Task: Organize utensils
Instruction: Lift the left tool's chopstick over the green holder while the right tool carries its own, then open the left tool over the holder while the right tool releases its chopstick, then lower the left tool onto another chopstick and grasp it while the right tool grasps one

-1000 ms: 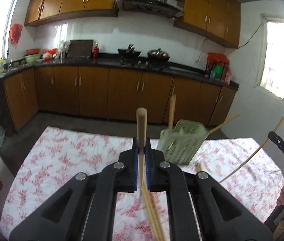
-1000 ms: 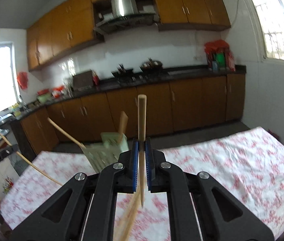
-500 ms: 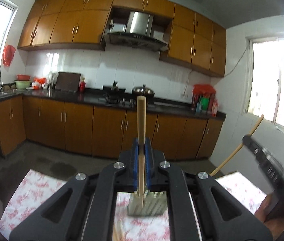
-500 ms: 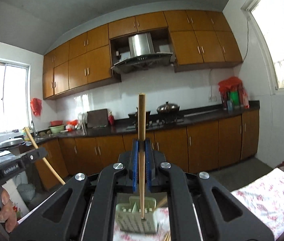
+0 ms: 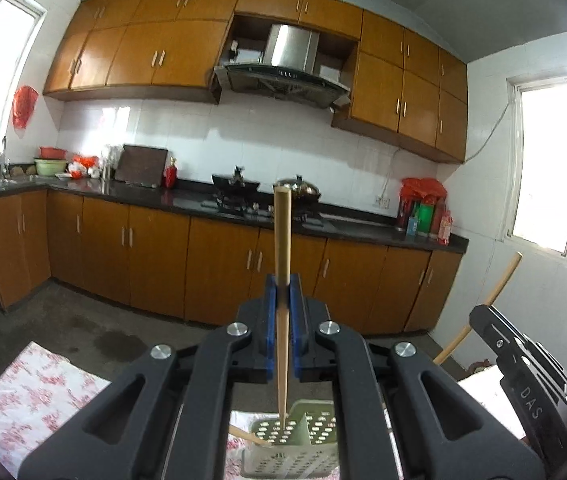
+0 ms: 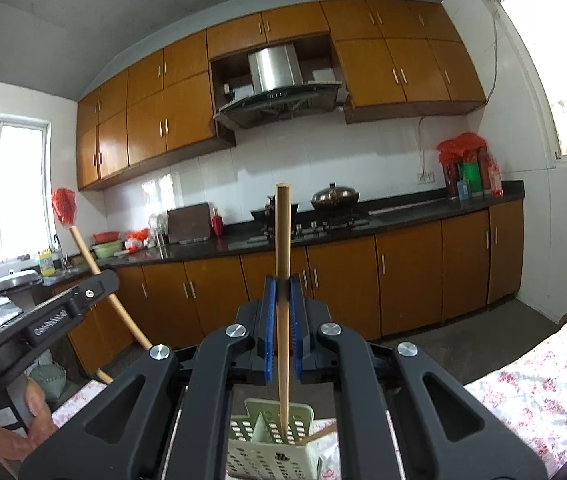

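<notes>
a chopstick [image 5: 282,280] is clamped upright by the left gripper [image 5: 282,300], another chopstick [image 6: 282,280] by the right gripper [image 6: 282,300], both over the holder [image 5: 299,446] at 6 o'clock.

"DAS" stands in pale letters on the right gripper [image 5: 523,364] body at the frame's edge; possibly cut off; nothing else legible.

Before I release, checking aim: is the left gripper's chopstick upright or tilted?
Upright: the chopstick runs straight down between the left gripper's shut pads, its tip over the green utensil holder.
</notes>
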`<control>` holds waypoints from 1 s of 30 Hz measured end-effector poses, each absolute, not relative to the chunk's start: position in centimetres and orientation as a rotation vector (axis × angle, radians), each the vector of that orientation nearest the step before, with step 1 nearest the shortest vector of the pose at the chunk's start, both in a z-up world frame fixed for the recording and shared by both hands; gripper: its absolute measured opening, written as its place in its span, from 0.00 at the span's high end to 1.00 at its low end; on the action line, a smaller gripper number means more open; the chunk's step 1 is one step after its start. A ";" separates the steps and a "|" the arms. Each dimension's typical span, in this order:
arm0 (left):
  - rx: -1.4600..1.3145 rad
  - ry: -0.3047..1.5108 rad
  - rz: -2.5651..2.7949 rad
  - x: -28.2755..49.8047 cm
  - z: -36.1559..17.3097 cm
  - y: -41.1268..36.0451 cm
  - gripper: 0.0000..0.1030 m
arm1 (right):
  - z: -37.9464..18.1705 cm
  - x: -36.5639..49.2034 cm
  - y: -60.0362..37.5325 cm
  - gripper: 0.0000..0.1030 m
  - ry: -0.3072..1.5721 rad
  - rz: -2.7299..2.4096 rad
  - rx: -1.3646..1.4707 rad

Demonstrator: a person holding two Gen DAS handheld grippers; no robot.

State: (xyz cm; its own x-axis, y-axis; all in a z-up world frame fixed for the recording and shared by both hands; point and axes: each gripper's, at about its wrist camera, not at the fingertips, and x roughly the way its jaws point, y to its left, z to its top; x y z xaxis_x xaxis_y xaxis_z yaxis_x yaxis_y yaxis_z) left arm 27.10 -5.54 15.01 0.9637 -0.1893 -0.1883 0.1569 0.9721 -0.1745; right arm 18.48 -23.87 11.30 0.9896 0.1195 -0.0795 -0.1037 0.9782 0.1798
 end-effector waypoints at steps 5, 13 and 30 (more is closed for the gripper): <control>-0.167 0.270 -0.185 28.1 12.5 -5.5 0.92 | 10.0 18.6 -23.6 0.92 0.144 0.129 0.172; -0.169 0.278 -0.190 26.2 12.1 -4.3 0.81 | 10.6 17.5 -23.7 0.91 0.167 0.129 0.170; -0.148 0.598 -0.112 15.0 2.3 3.0 0.62 | -1.8 11.4 -26.1 0.80 0.714 0.117 0.210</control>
